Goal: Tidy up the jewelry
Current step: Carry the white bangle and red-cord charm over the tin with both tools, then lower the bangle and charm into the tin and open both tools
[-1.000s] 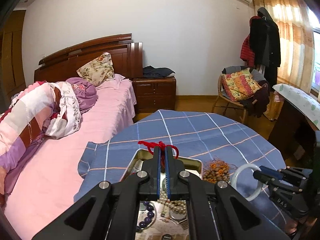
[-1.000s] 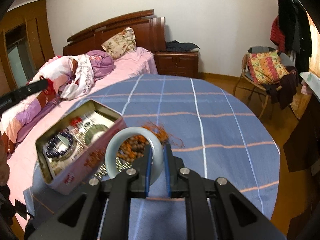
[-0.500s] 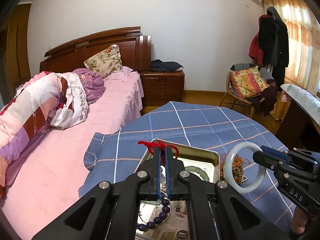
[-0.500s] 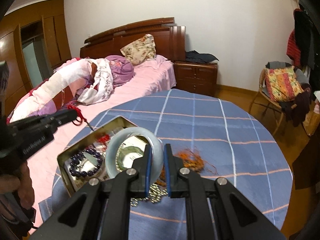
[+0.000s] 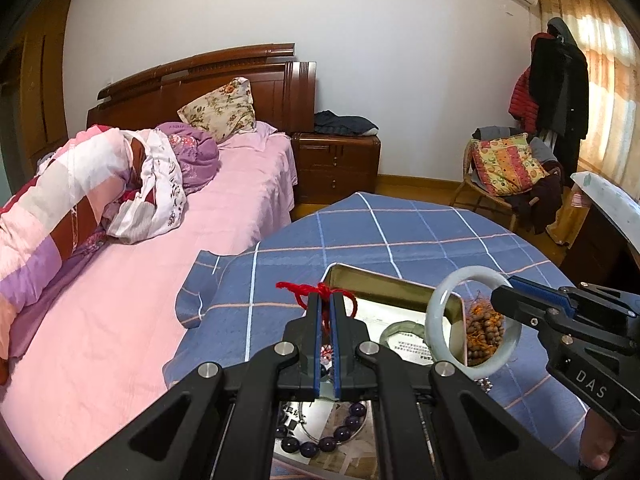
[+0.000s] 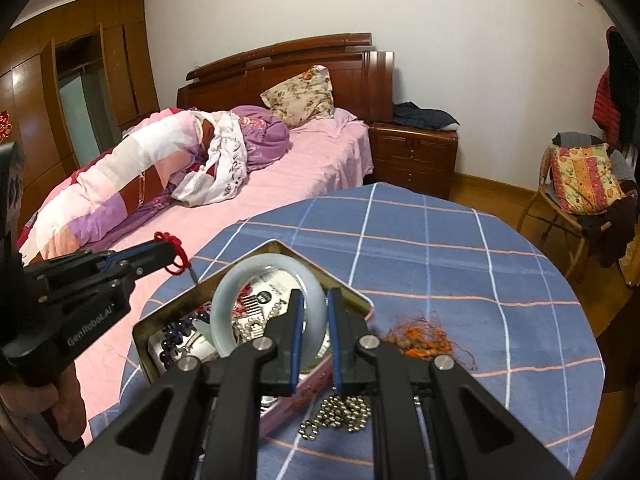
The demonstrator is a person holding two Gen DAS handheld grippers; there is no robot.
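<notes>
The right gripper [image 6: 314, 332] is clamping its jaws on a pale jade bangle [image 6: 269, 304] over the open rectangular metal tin [image 6: 362, 302] at frame centre. The left gripper [image 5: 327, 312] is pinching a knotted red cord [image 5: 320, 291]. An orange-threaded wooden bead strand [image 6: 424, 340] and silver bead chain [image 6: 340, 414] are waiting on the surface.

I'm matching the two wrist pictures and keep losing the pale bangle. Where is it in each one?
Left wrist view: the pale bangle is at lower right, held up by the right gripper that comes in from the right edge.
Right wrist view: the bangle is at lower centre, clamped in that gripper, above the open tin.
Shared landmark: the tin on the blue checked tablecloth.
</notes>
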